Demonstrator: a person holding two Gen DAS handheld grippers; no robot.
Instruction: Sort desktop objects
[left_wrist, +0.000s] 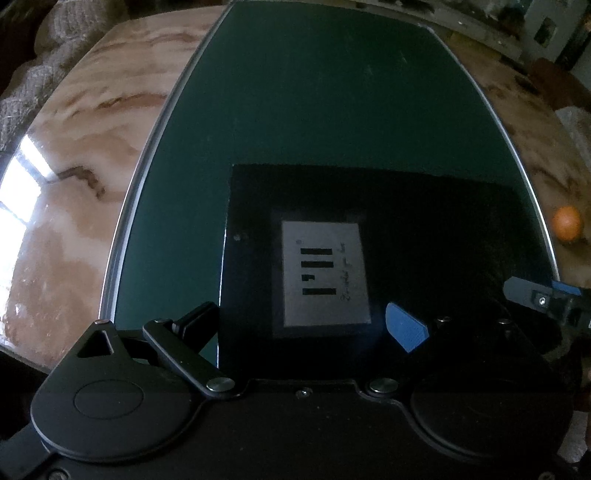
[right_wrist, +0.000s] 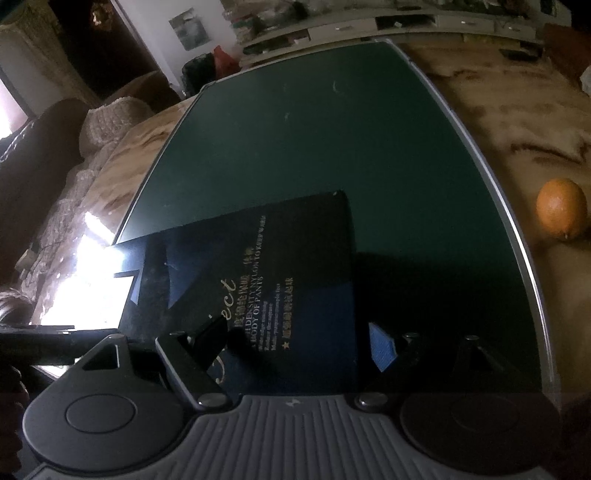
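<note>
A flat black box (left_wrist: 369, 236) with a grey label lies on the dark green board (left_wrist: 314, 110). My left gripper (left_wrist: 299, 325) is open, its fingers standing either side of the box's near end. In the right wrist view the same dark box (right_wrist: 280, 266) with gold lettering lies between the fingers of my right gripper (right_wrist: 295, 343), which is open around its near end. The right gripper's blue-tipped finger (left_wrist: 543, 299) shows at the right edge of the left wrist view. An orange (right_wrist: 561, 208) sits on the marbled table right of the board; it also shows in the left wrist view (left_wrist: 567, 223).
The green board (right_wrist: 332, 147) has a metal rim and lies on a glossy marbled tabletop (left_wrist: 81, 155). A sofa with a knitted throw (right_wrist: 103, 122) stands left of the table. Cluttered shelves (right_wrist: 369, 18) run along the far wall.
</note>
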